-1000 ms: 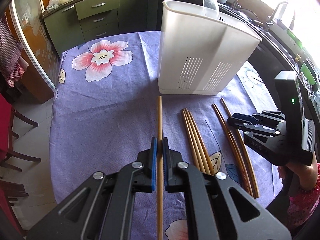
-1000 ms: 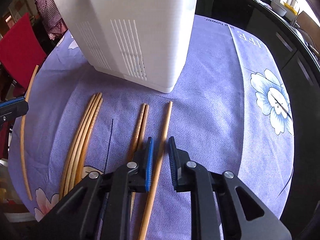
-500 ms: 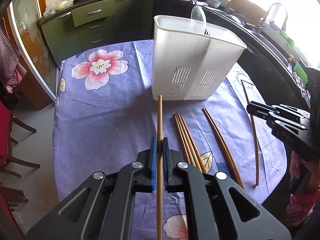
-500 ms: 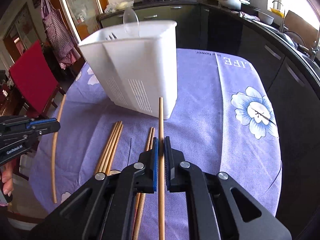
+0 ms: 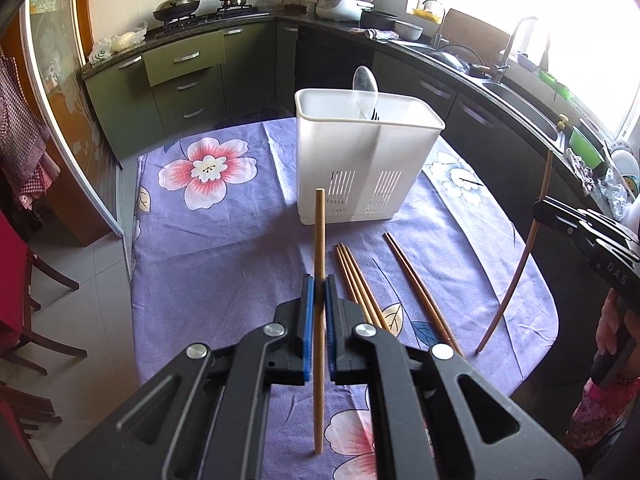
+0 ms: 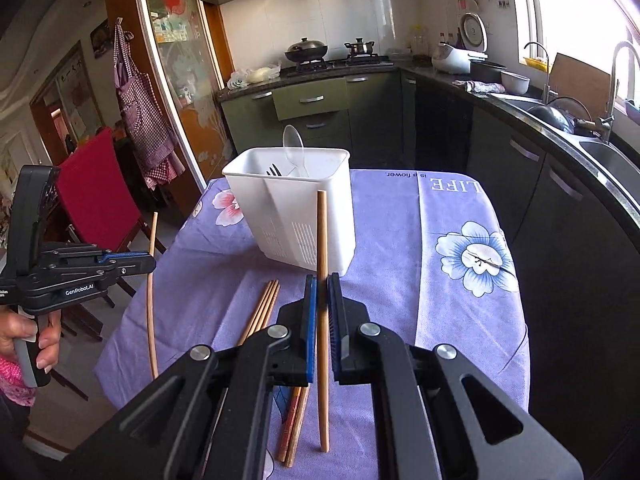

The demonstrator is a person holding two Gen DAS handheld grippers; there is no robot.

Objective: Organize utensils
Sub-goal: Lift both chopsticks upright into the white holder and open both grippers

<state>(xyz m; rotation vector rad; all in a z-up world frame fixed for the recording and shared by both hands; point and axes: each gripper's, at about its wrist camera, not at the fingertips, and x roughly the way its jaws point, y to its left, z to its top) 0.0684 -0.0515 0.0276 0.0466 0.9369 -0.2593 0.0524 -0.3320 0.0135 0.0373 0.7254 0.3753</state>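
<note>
On purple floral tablecloth [image 5: 224,264] w/ kitchen cabinets [image 5: 180,80] behind, both hand-held grippers clamp one chopstick each.

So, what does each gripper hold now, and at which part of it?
The left gripper is shut on one light wooden chopstick, near its middle. The right gripper is shut on another chopstick, also near its middle.
</note>
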